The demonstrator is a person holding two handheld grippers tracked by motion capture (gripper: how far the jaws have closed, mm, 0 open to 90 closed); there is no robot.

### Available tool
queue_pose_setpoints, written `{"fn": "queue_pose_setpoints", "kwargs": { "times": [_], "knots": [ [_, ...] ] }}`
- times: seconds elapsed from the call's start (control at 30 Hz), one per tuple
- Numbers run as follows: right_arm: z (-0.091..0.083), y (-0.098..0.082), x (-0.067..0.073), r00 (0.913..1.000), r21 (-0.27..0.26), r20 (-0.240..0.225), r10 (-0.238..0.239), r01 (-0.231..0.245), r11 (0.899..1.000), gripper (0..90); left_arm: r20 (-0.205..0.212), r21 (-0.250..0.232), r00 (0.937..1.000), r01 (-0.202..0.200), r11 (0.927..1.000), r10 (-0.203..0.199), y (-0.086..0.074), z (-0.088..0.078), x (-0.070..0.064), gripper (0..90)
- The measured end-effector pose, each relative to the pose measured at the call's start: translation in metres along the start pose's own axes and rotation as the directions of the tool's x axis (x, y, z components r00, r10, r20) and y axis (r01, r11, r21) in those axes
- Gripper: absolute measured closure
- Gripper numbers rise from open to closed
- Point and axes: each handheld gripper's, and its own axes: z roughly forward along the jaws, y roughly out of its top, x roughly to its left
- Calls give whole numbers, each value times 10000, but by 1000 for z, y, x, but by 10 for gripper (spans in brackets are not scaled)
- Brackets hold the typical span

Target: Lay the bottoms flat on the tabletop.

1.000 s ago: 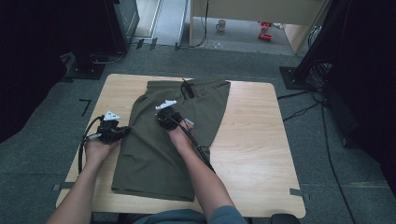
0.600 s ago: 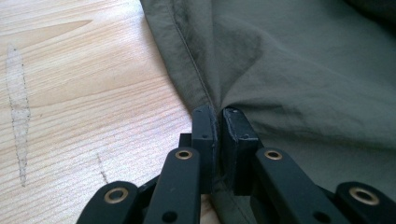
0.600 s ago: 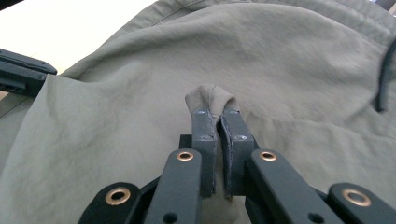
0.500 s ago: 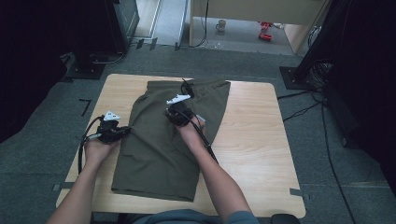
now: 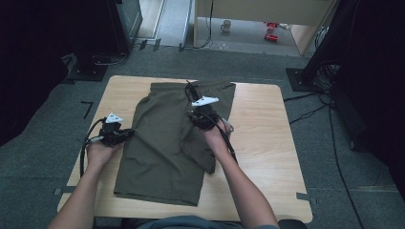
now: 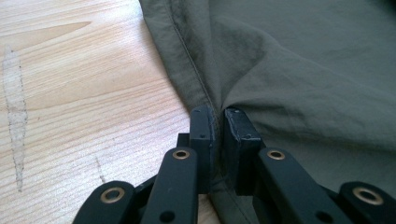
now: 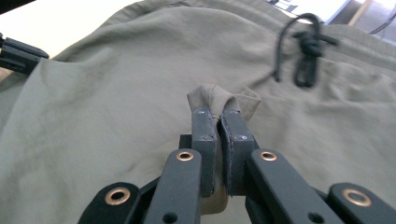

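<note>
Olive-green shorts [image 5: 157, 148] lie on the wooden table [image 5: 267, 138], waistband at the far side. My left gripper [image 5: 128, 135] rests at the shorts' left edge and is shut on the hem seam [image 6: 187, 60], the fabric puckering between its jaws [image 6: 218, 116]. My right gripper [image 5: 197, 116] is raised over the middle of the shorts, shut on a pinched fold of olive fabric [image 7: 219, 100] that bulges above its tips [image 7: 219, 114]. The cloth it carries drapes back over the right leg. A black drawstring [image 7: 303, 51] lies knotted at the waistband beyond it.
Bare wood shows to the right of the shorts and along the left edge [image 6: 70, 93]. Black cables trail from both grippers over the forearms. Dark stands and cables [image 5: 315, 81] sit on the grey floor around the table.
My right gripper has risen and moved away from the person toward the waistband, dragging the pinched fabric with it. The left gripper has stayed put on the hem.
</note>
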Motion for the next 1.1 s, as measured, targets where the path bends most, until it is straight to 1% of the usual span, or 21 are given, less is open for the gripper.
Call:
{"fn": "queue_pose_setpoints", "kwargs": {
  "times": [0.03, 0.1, 0.13, 0.2, 0.23, 0.3, 0.4, 0.5, 0.57, 0.73, 0.87, 0.9, 1.1],
  "knots": [
    [-5, -3, -5, 10000, -9, 73, 49, -49, 10000, 855, 28, 0, 10000, 57, 10000, -57, 0, 0, 0, 823],
    [-13, -9, -12, 9997, -40, 146, 178, -177, 9998, 854, 6, -11, 10000, 45, 10000, -45, 0, 0, 0, 823],
    [-15, -11, -14, 9996, -13, 162, 214, -213, 9998, 854, -8, -9, 10000, 33, 10000, -33, 0, 0, 0, 823],
    [-23, -18, -18, 9995, -51, 302, 79, -78, 10000, 854, -2, -28, 10000, 46, 10000, -46, 0, 0, 0, 822],
    [-27, -21, -20, 9994, -80, 319, 93, -90, 9999, 853, -2, -32, 10000, 37, 10000, -37, 0, 1, 0, 822],
    [-33, -27, -24, 9991, -71, 389, 144, -141, 9999, 853, -11, -29, 10000, 10, 10000, -10, 0, 1, 0, 821],
    [-42, -35, -32, 9985, -180, 400, 380, -373, 9991, 853, -28, -57, 10000, -23, 10000, 23, 0, 1, -1, 818],
    [-52, -43, -40, 9975, -199, 586, 388, -377, 9991, 853, -25, -78, 10000, -42, 10000, 42, 0, 2, -1, 814],
    [-56, -47, -44, 9969, -260, 602, 499, -484, 9985, 853, -19, -95, 10000, -63, 9999, 63, 1, 2, -1, 814],
    [-65, -58, -50, 9963, -172, 686, 524, -514, 9985, 853, -3, -184, 10000, -69, 9998, 69, 1, 4, -1, 813],
    [-71, -67, -58, 9939, -169, 831, 732, -721, 9973, 853, -25, -135, 9999, -104, 9999, 104, 3, 5, -1, 812],
    [-74, -71, -60, 9927, -156, 856, 850, -840, 9963, 853, -28, -133, 9999, -104, 9999, 104, 3, 5, -1, 812],
    [-85, -91, -69, 9894, -52, 1113, 931, -931, 9956, 852, 5, -127, 10000, -51, 9999, 51, 4, 5, -1, 809]
  ]
}}
